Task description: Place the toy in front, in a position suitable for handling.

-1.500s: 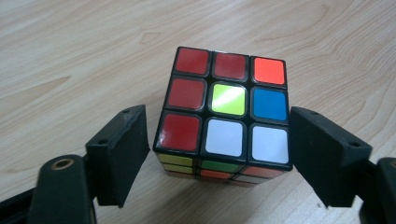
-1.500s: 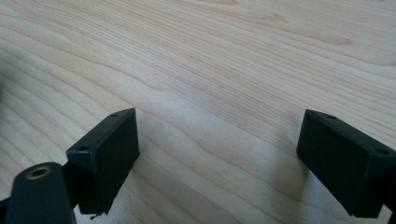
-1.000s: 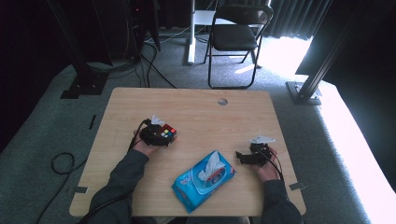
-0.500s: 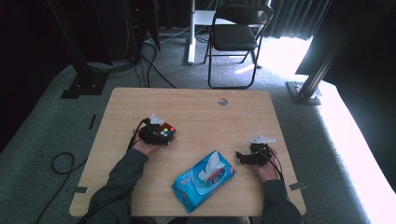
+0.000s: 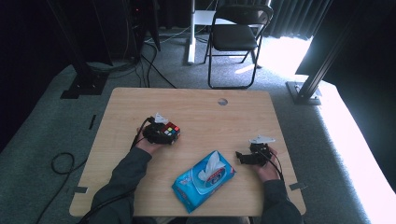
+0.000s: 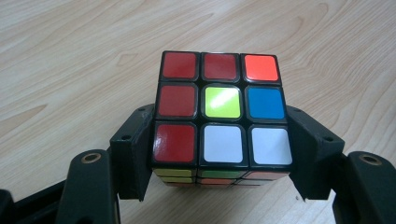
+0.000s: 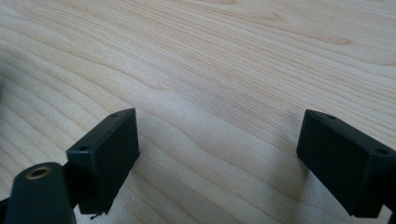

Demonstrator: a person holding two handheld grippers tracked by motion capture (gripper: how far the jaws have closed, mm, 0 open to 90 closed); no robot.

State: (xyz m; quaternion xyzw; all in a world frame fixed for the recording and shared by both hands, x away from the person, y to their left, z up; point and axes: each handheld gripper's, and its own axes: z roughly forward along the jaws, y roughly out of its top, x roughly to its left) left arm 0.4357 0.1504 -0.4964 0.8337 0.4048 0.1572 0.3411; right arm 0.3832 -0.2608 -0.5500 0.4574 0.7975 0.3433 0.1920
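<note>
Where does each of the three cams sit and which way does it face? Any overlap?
High view: above the person's side, looking forward and down on the table; forearms, left gripper, right gripper, wipes pack.
Left gripper view: rides the left gripper, looks along its jaws, shut on the puzzle cube.
Right gripper view: rides the right gripper, open jaws over bare wood.
Shared: cube in high and left gripper views.

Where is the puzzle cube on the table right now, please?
In the high view the puzzle cube sits left of the table's middle, between the fingers of the left gripper, up and left of the blue wipes pack.
</note>
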